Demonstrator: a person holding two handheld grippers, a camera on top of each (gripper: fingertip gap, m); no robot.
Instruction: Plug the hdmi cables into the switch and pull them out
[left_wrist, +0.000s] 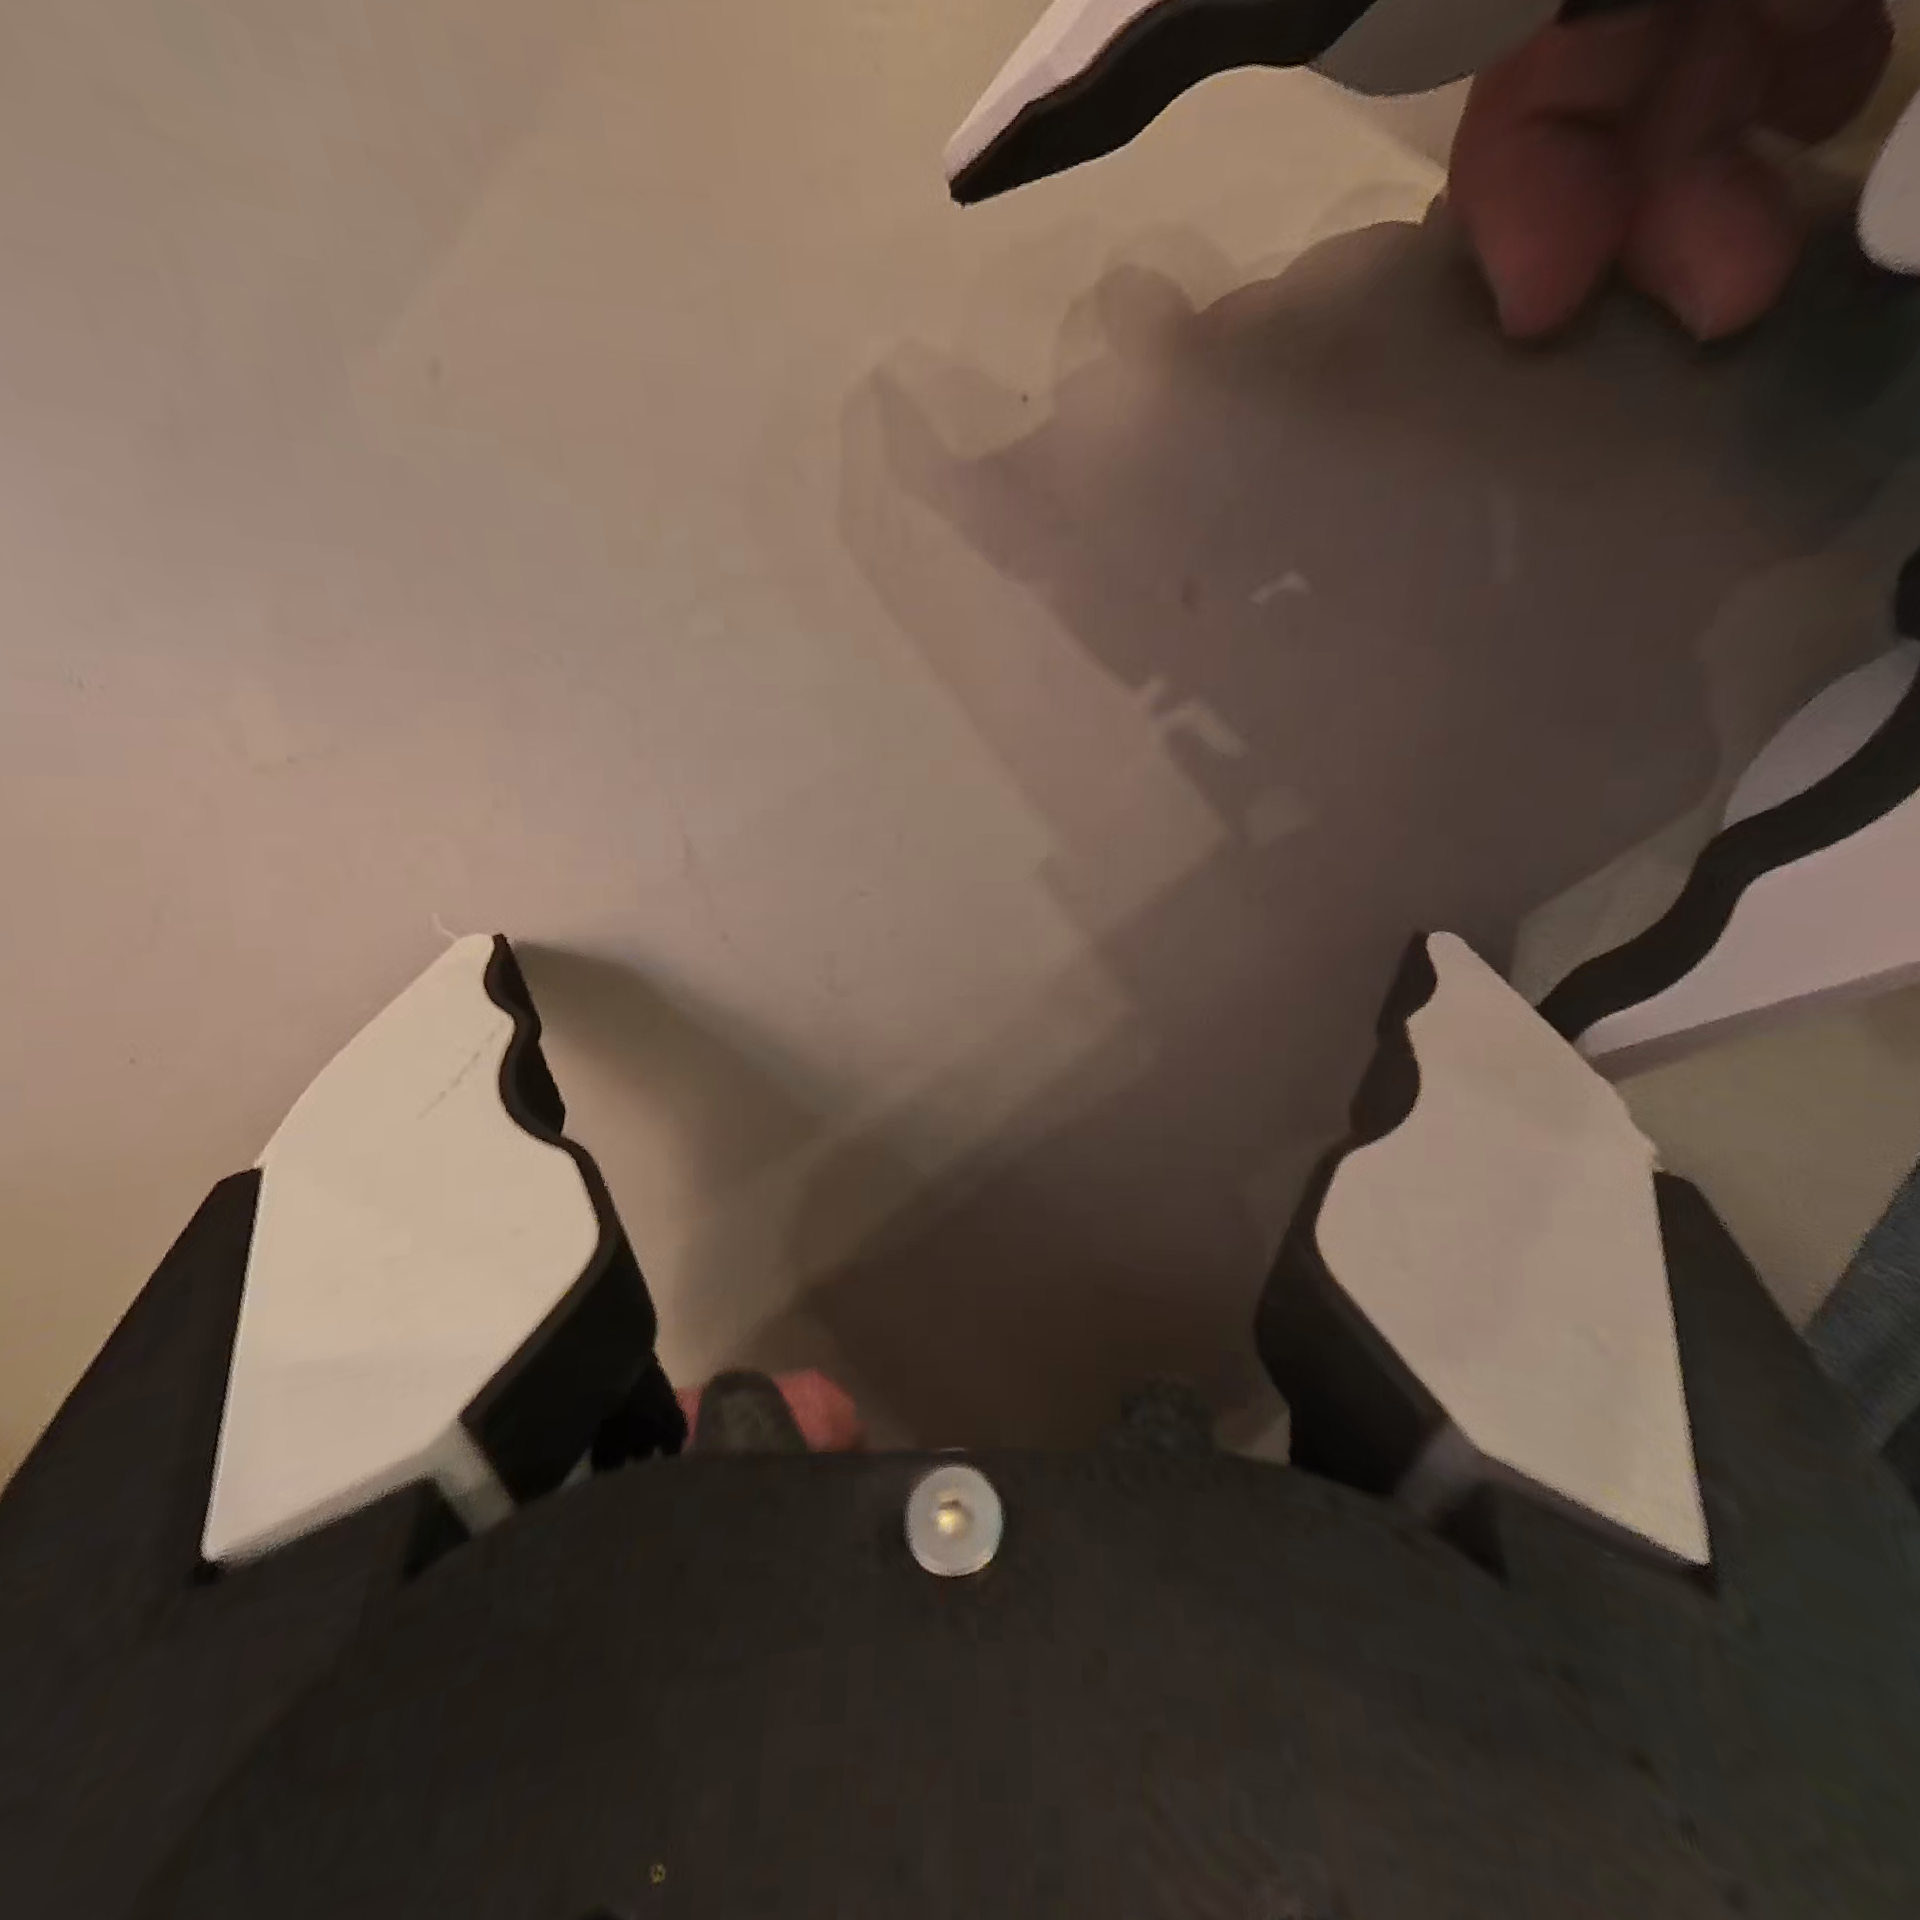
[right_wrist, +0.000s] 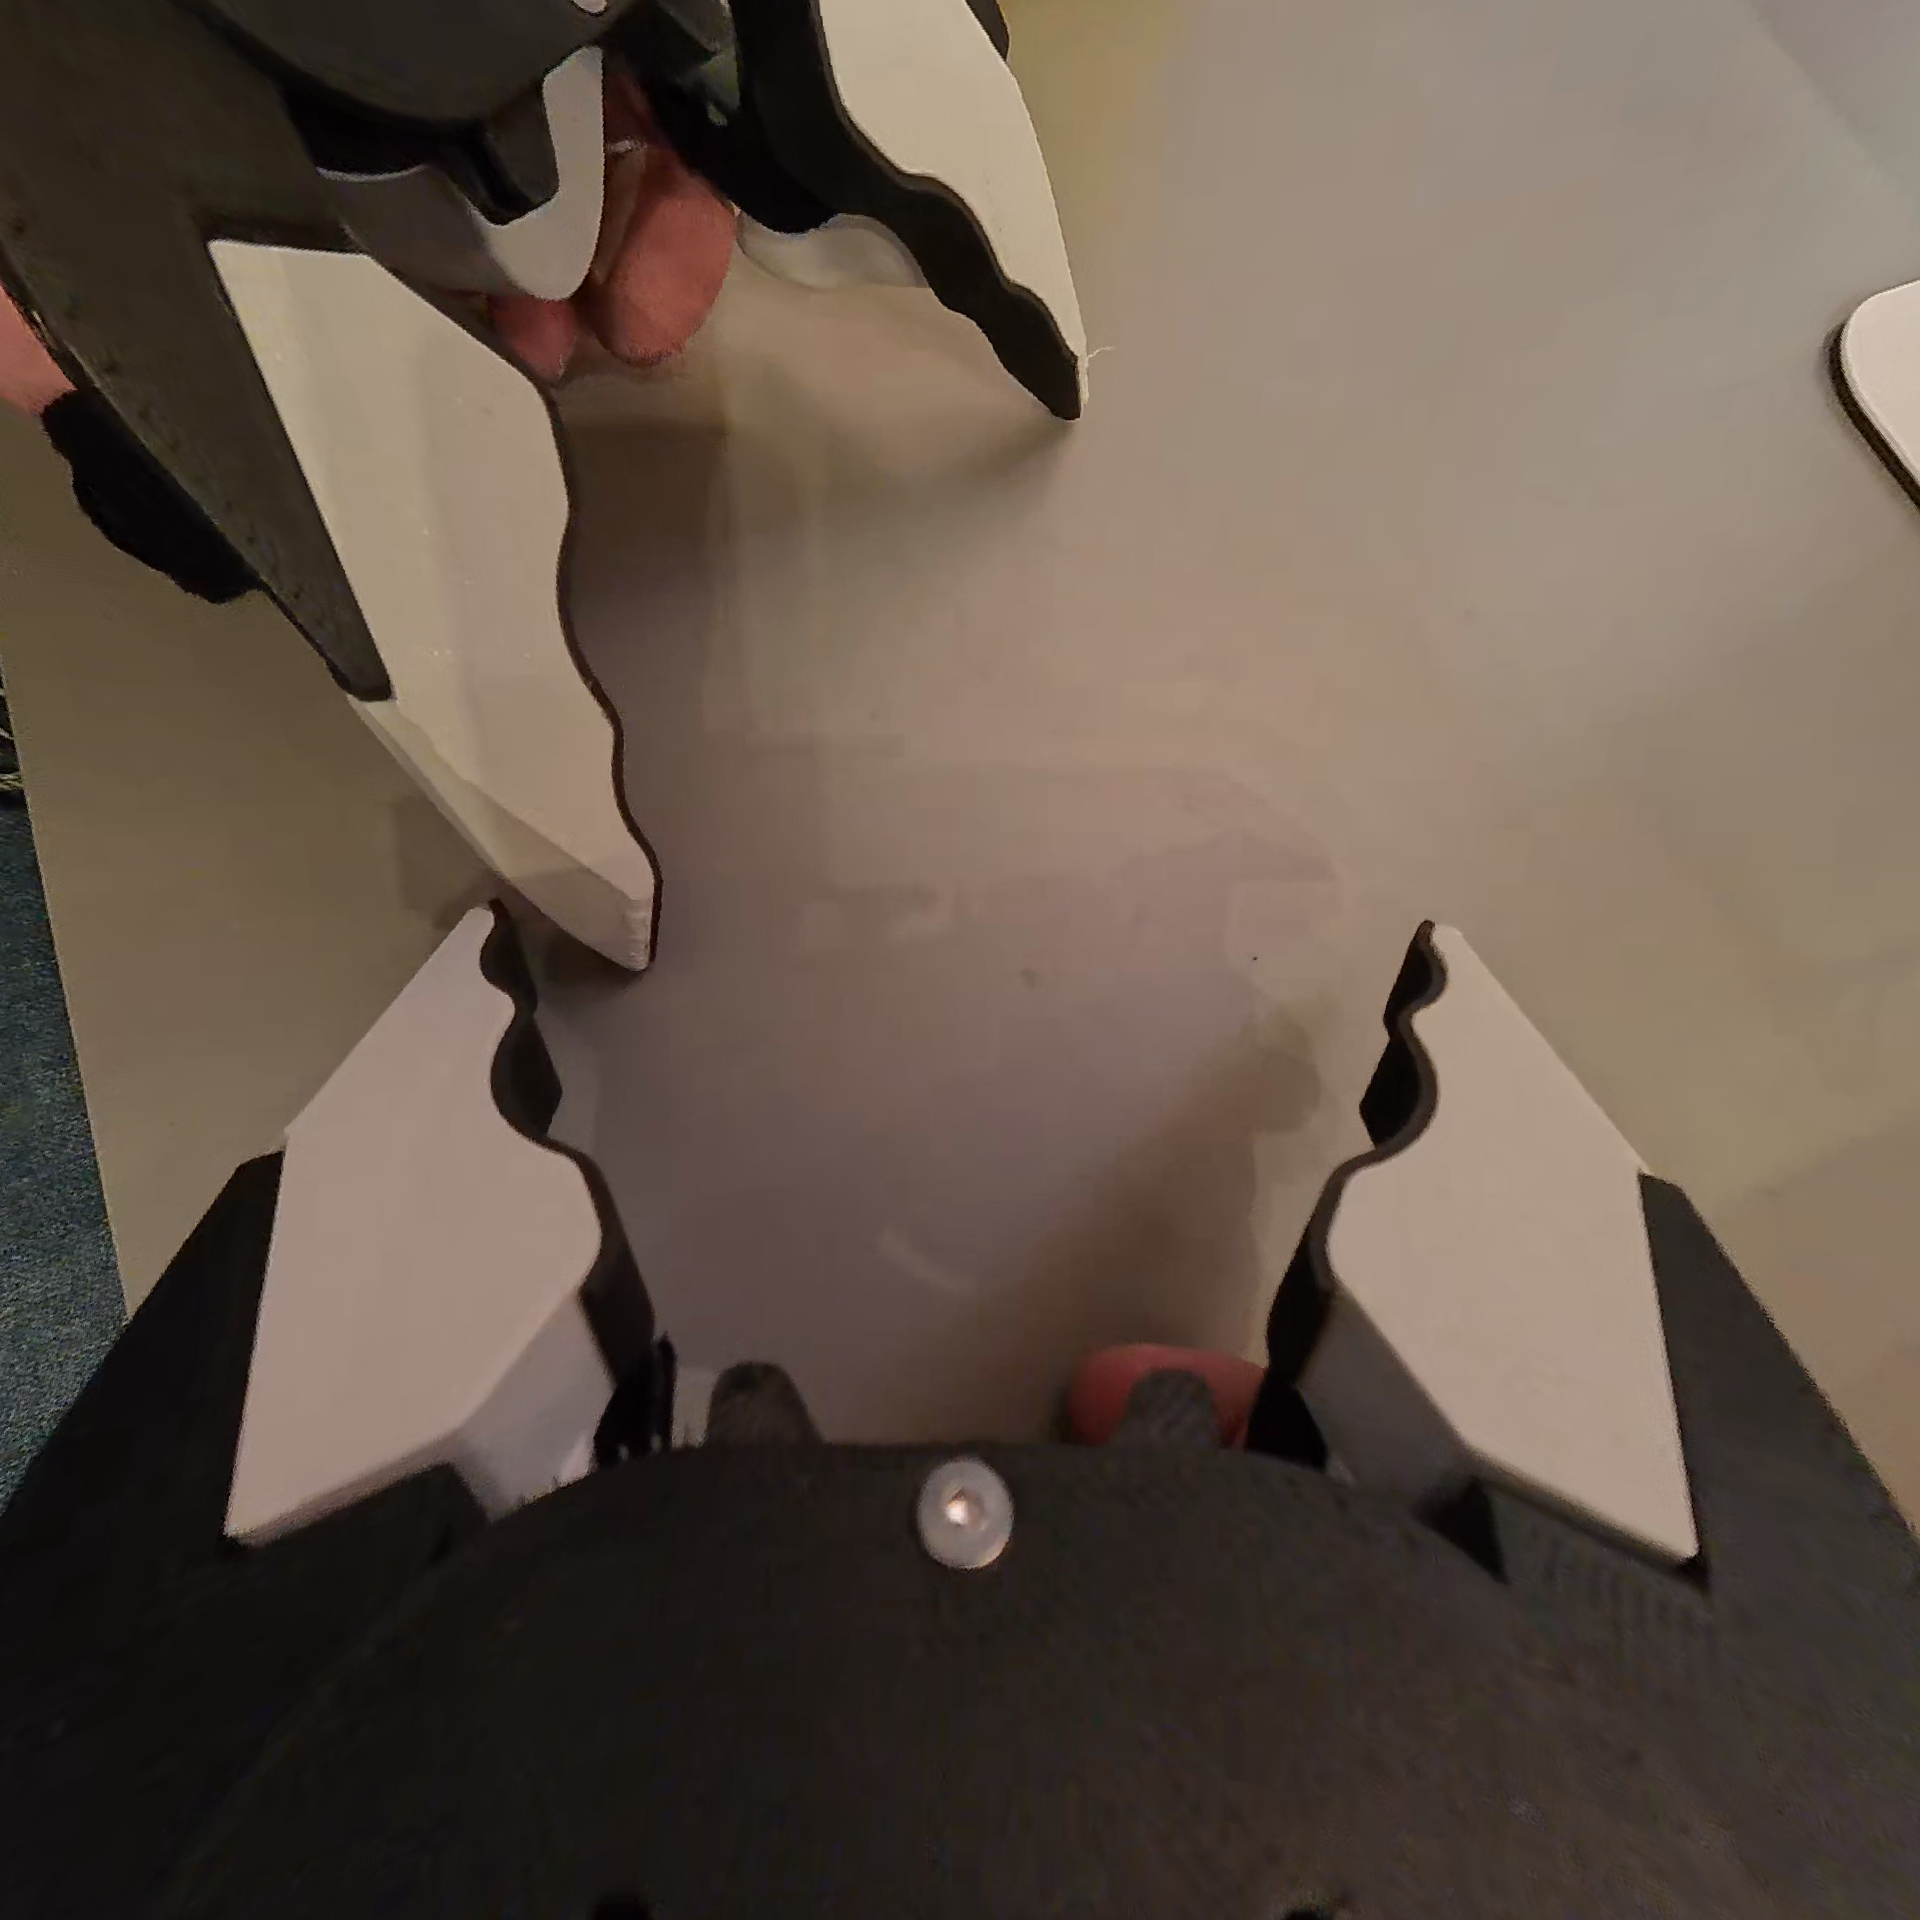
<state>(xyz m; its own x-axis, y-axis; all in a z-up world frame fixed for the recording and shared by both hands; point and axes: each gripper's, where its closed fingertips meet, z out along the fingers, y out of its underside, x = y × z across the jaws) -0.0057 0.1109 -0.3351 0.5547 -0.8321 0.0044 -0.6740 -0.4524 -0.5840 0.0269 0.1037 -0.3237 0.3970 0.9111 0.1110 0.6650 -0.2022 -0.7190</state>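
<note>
Both grippers are pointing down at a bare cream table. The left gripper has its jaws spread wide with nothing between them, and the right gripper is the same, wide apart and empty. In the right wrist view the left one sits up around 11 o'clock. No HDMI cables or switch visible in either view. A white rounded corner pokes in at 2 o'clock.

We see a smooth, matt cream tabletop with faint scuffs. Our left gripper has matt white plastic fingers edged with wavy black rubbery pads, on a rough, grainy black printed-plastic body with a shiny metal screw. Our right gripper looks the same. Blue-grey carpet looks coarse and woven. A glossy-edged white slab shows at right.
</note>
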